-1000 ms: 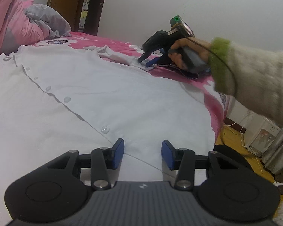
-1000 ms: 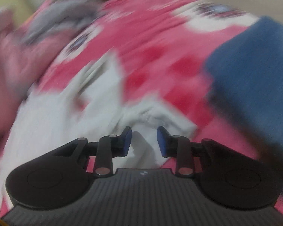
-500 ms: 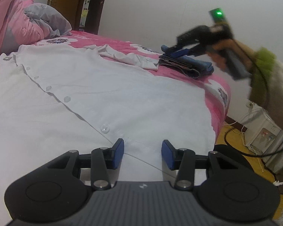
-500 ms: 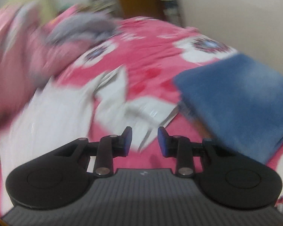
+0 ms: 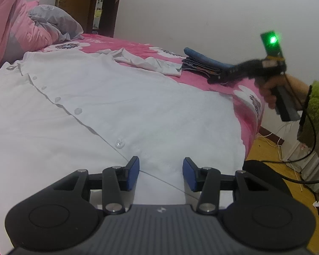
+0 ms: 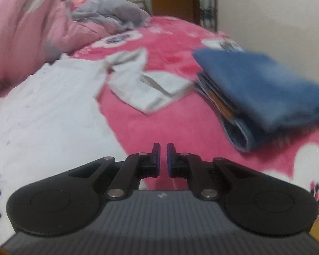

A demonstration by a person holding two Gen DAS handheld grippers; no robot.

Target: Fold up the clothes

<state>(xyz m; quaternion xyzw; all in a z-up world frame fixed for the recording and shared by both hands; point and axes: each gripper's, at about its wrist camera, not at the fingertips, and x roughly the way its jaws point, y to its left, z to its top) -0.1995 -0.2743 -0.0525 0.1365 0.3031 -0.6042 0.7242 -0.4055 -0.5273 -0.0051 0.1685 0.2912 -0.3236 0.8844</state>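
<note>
A white button-up shirt [image 5: 121, 106] is seen spread flat across the pink bed [image 5: 246, 85], its button placket running lengthwise from the collar near the pillows down to the hem at the foot edge. The left gripper [image 5: 161, 173] is held low over that hem, jaws parted and empty, angled down at the cloth. The right gripper [image 6: 163, 159] is held above bare bedspread at the bed's right edge, jaws all but closed on nothing; the crumpled sleeve [image 6: 142, 85] lies ahead of it, beside folded blue clothes [image 6: 261, 89].
</note>
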